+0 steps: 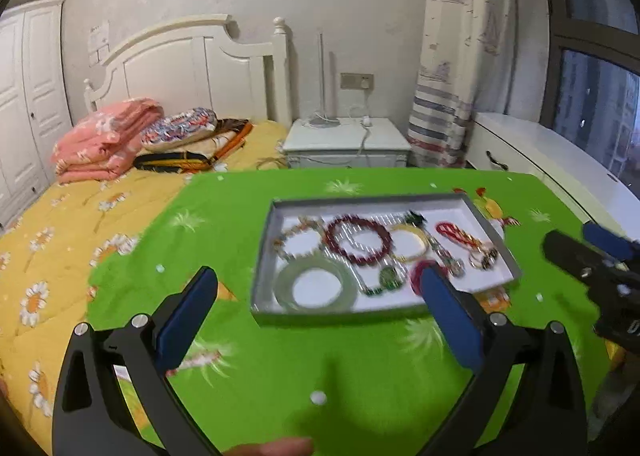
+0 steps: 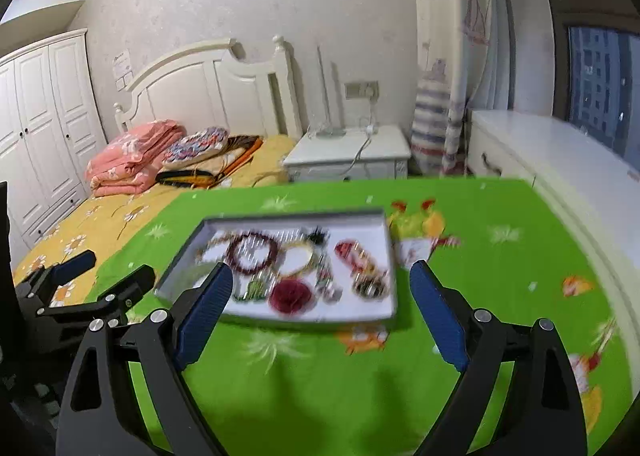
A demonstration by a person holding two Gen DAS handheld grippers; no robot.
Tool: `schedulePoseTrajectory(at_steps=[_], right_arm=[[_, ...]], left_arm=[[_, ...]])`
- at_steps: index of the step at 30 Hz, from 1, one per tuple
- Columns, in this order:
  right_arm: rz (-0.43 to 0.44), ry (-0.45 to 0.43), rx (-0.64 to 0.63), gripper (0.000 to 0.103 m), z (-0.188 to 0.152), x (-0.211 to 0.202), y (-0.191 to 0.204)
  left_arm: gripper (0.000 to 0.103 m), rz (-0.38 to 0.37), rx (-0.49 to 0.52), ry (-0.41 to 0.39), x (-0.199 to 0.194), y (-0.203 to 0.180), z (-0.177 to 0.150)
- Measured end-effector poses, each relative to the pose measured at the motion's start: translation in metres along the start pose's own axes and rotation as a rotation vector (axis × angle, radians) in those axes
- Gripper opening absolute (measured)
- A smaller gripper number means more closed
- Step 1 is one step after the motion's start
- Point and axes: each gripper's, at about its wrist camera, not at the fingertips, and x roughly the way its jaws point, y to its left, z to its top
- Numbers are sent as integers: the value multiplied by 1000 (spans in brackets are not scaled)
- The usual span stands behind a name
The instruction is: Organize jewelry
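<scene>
A shallow white tray [image 1: 486, 284] with a grey rim lies on the green cloth [image 1: 320, 356], holding several pieces of jewelry. Among them are a pale green bangle [image 1: 282, 282], a dark red bead bracelet [image 1: 357, 239], a yellow bangle [image 1: 416, 244] and a green pendant [image 1: 387, 278]. My left gripper [image 1: 318, 284] hangs open just in front of the tray, nothing between its blue pads. My right gripper [image 2: 322, 274] is open too, over the tray's [image 2: 362, 310] near edge, empty. The same red bead bracelet [image 2: 251, 252] and a dark red flower piece [image 2: 291, 295] are blurred in the right wrist view.
The green cloth [image 2: 500, 276] covers a table beside a bed with a yellow quilt [image 1: 80, 240] and folded pink bedding [image 1: 108, 140]. A white nightstand [image 1: 344, 140] stands behind, a white cabinet [image 2: 560, 160] and window to the right. A fingertip [image 1: 276, 446] shows at the bottom edge.
</scene>
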Motion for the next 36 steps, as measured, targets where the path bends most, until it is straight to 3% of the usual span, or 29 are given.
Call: schedulePoseTrajectory(at_steps=[11, 36], right_arm=[[-35, 108, -26, 85, -38, 24, 2], [-29, 125, -34, 85, -44, 28, 8]], left_arm=[[98, -24, -29, 63, 17, 4, -40], [98, -17, -18, 87, 24, 7, -51]])
